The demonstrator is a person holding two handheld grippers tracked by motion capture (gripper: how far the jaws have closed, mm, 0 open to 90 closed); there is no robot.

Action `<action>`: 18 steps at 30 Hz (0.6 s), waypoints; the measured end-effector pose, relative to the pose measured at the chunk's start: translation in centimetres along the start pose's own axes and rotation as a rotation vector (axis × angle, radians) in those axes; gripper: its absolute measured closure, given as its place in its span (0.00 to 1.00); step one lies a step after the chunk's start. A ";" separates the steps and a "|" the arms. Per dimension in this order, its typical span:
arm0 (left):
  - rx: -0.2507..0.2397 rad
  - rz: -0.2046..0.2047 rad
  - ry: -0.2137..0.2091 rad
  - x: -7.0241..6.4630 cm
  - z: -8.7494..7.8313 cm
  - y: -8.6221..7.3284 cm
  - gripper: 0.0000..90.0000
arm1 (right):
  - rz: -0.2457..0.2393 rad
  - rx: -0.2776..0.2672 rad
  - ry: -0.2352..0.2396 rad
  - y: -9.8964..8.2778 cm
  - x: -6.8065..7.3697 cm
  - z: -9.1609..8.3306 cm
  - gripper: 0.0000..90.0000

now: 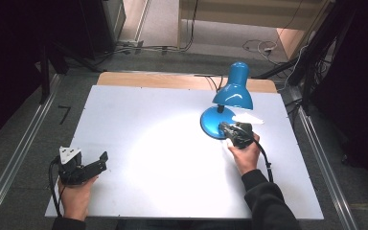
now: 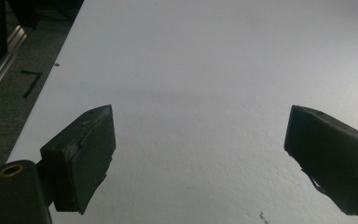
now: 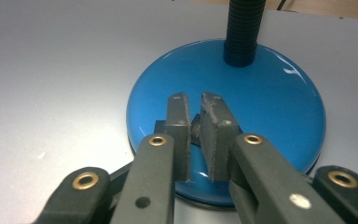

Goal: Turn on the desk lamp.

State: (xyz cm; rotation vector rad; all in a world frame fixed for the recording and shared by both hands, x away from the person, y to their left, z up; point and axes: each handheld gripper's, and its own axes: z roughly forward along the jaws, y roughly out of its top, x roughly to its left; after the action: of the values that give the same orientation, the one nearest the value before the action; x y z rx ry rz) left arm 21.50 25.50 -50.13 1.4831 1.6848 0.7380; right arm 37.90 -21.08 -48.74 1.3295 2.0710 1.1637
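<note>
A blue desk lamp stands at the right back of the white table, lit, with its shade bent over its round base. My right gripper rests over the base's near edge. Seen in the right gripper view, its jaws stand a narrow gap apart above the glossy base, with a small black switch in the gap; the ribbed black neck rises behind. My left gripper lies at the table's front left, wide open over bare tabletop.
A white scrap of paper lies just right of the lamp base. A wooden strip runs along the table's far edge. Metal rails flank the table, and cables trail on the floor behind.
</note>
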 end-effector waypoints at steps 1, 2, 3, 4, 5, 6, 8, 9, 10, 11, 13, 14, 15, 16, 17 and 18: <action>0.000 0.000 0.000 0.0 0.0 0.0 0.10 | 0.003 -0.001 0.007 0.0 -0.1 -0.2 0.82; -0.001 0.000 -0.002 0.0 0.0 0.0 0.10 | 0.005 -0.001 0.013 0.1 0.0 -0.4 0.79; 0.000 0.000 0.000 0.0 0.0 0.0 0.10 | 0.009 -0.002 0.021 0.1 0.0 -0.5 0.75; 0.000 0.000 0.000 0.0 0.0 0.0 0.10 | 0.009 -0.002 0.021 0.1 0.0 -0.5 0.75; 0.000 0.000 0.000 0.0 0.0 0.0 0.10 | 0.007 -0.001 0.037 0.2 0.1 -0.8 0.65; -0.001 -0.001 -0.002 0.0 0.0 0.0 0.10 | 0.007 -0.003 0.041 0.2 0.2 -0.9 0.61; -0.001 -0.001 -0.002 0.0 0.0 0.0 0.10 | 0.007 -0.004 0.059 0.3 0.4 -1.2 0.53; 0.000 0.000 -0.001 0.0 0.0 0.0 0.10 | 0.005 -0.002 0.064 0.3 0.4 -1.3 0.49; 0.000 0.000 -0.001 0.0 0.0 0.0 0.10 | 0.005 -0.002 0.067 0.3 0.4 -1.4 0.45; 0.000 0.003 -0.003 0.0 0.0 0.0 0.10 | 0.003 -0.001 0.067 0.3 0.5 -1.5 0.42; 0.001 0.004 -0.001 0.0 0.0 0.0 0.10 | 0.003 0.005 0.070 0.3 0.5 -1.7 0.38; 0.001 0.004 -0.001 0.0 0.0 0.0 0.10 | 0.001 0.005 0.070 0.3 0.4 -1.7 0.35; 0.001 0.003 -0.002 0.0 0.0 0.0 0.10 | 0.003 0.007 0.071 0.3 0.4 -1.8 0.33; 0.002 0.003 -0.001 0.0 0.0 0.0 0.10 | 0.004 0.010 0.073 0.3 0.3 -1.8 0.31; 0.002 0.004 -0.001 0.0 0.0 0.0 0.10 | 0.003 0.012 0.076 0.3 0.3 -1.9 0.30; 0.002 0.004 -0.002 0.0 0.0 0.0 0.10 | 0.004 0.008 0.071 0.2 0.3 -2.0 0.29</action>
State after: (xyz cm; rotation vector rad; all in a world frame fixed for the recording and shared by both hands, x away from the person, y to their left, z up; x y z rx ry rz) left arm 21.48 25.46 -50.11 1.4883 1.6823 0.7370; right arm 36.46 -21.60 -47.38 1.3142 2.1256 1.2228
